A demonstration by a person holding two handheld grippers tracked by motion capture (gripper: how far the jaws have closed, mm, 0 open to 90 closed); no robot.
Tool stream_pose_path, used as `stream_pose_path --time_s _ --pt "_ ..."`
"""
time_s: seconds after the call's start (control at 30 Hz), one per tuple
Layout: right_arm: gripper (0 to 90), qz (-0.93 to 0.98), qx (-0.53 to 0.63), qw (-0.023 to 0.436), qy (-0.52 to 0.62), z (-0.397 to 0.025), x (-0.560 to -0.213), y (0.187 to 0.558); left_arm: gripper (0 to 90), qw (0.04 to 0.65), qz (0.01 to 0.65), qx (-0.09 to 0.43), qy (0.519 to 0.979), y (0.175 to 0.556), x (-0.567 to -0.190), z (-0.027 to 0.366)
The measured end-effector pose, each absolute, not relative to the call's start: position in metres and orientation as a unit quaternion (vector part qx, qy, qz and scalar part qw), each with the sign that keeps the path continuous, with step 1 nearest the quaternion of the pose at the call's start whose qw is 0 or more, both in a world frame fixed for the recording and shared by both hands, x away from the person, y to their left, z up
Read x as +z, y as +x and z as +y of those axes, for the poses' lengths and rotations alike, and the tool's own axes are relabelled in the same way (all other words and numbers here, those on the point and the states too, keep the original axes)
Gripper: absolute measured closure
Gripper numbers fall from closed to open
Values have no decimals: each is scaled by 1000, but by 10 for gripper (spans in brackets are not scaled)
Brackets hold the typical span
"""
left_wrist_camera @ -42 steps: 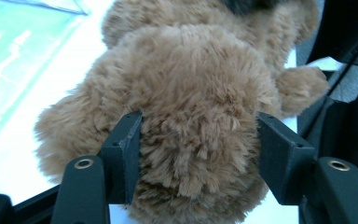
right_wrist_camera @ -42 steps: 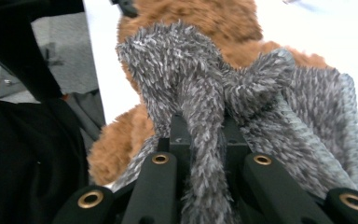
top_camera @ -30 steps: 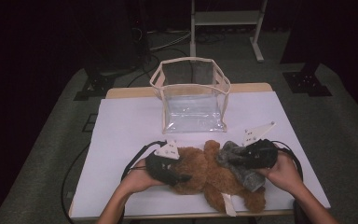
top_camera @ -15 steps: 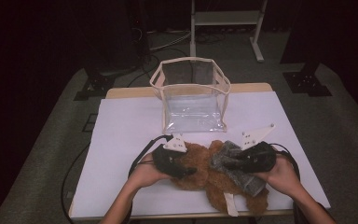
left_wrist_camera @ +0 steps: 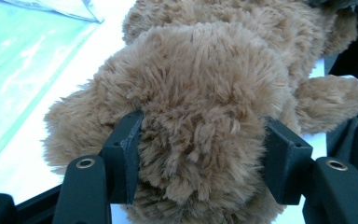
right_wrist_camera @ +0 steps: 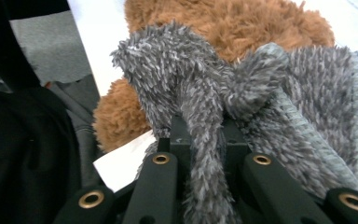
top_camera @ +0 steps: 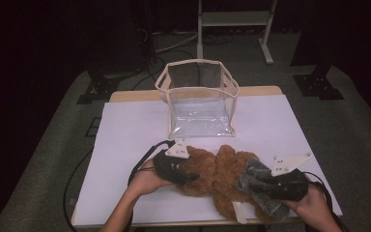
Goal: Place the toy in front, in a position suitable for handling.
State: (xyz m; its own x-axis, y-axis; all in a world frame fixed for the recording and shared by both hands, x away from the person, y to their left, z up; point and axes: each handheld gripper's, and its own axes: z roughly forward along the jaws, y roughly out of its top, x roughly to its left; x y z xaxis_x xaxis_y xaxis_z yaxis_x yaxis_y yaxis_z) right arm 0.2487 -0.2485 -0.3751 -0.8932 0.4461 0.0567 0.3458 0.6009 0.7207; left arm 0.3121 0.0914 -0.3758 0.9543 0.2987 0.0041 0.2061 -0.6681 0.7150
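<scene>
A brown teddy bear (top_camera: 220,169) lies on the white table (top_camera: 130,135) near its front edge. My left gripper (top_camera: 189,177) comes at it from the left; in the left gripper view its jaws press into a rounded furry part of the teddy bear (left_wrist_camera: 205,93) from both sides. A grey fuzzy cloth (top_camera: 257,182) lies over the bear's right end. My right gripper (top_camera: 269,187) is shut on a fold of that grey cloth (right_wrist_camera: 242,79), pinched tight between the jaws, with the brown bear (right_wrist_camera: 233,23) just behind it.
A clear plastic bag with a cream rim (top_camera: 200,104) stands open and upright at the middle back of the table, a short way beyond the bear. A white tag (top_camera: 238,212) sticks out below the bear. The table's front edge is close under both hands.
My right gripper has pulled the grey cloth toward the front right of the table. The bear has shifted slightly; the left gripper has stayed on it, nearly in place.
</scene>
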Motion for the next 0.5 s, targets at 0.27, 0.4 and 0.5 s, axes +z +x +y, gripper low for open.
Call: stream_pose_path --time_s 0.27,0.4,0.5 --pt "803 895 376 98 217 -238 -379 274 379 382 137 38 913 308 -380 100" --pt "803 899 367 109 215 -233 -375 289 373 377 134 28 916 308 -380 102" --pt "803 899 366 109 213 -234 -373 301 370 378 130 26 916 309 -380 101"
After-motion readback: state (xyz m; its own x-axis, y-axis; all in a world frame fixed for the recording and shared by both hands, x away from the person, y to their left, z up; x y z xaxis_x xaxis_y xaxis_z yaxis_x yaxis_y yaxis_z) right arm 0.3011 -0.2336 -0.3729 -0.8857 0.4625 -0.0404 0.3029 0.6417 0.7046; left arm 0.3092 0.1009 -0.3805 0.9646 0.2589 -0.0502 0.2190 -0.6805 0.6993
